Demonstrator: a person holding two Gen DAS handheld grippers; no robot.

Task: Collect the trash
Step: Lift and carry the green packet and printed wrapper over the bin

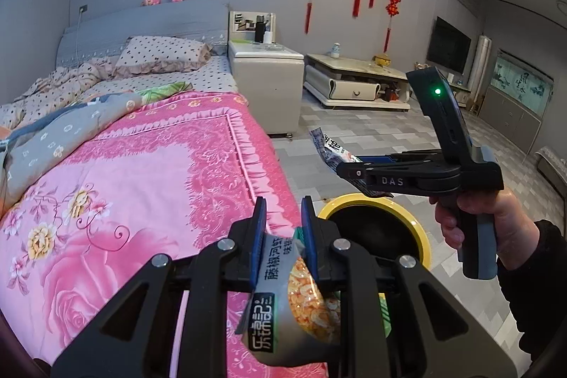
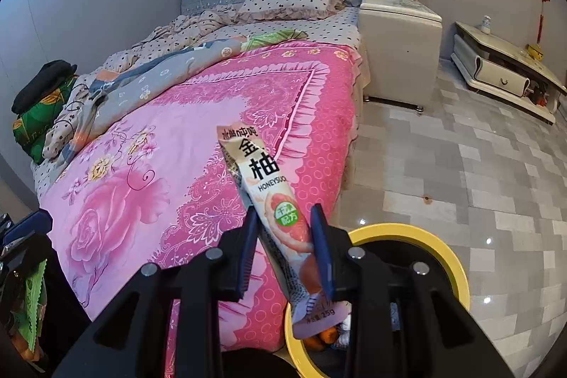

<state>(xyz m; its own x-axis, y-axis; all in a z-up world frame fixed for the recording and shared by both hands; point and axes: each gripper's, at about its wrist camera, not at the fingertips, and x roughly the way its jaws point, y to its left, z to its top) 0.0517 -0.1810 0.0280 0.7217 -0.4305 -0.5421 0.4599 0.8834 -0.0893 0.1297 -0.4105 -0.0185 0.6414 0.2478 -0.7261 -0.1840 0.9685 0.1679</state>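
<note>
Left claw (image 1: 283, 229) clenched on snack packet (image 1: 283, 293), held beside pink bed (image 1: 141, 165), near yellow-rimmed bin (image 1: 418, 222). Right claw (image 2: 285, 236) clamped on long drink sachet (image 2: 262, 172), held tilted above bin rim (image 2: 443, 257), bed edge just beside. Bin set on tiled floor (image 2: 460, 165).

Our left black two-finger gripper with blue pads (image 1: 283, 229) clamped, tilted downward. Our right black gripper (image 2: 287, 247) likewise clamped, angled down; our right hand (image 1: 489, 218) wraps its handle, dark sleeve at wrist.
</note>
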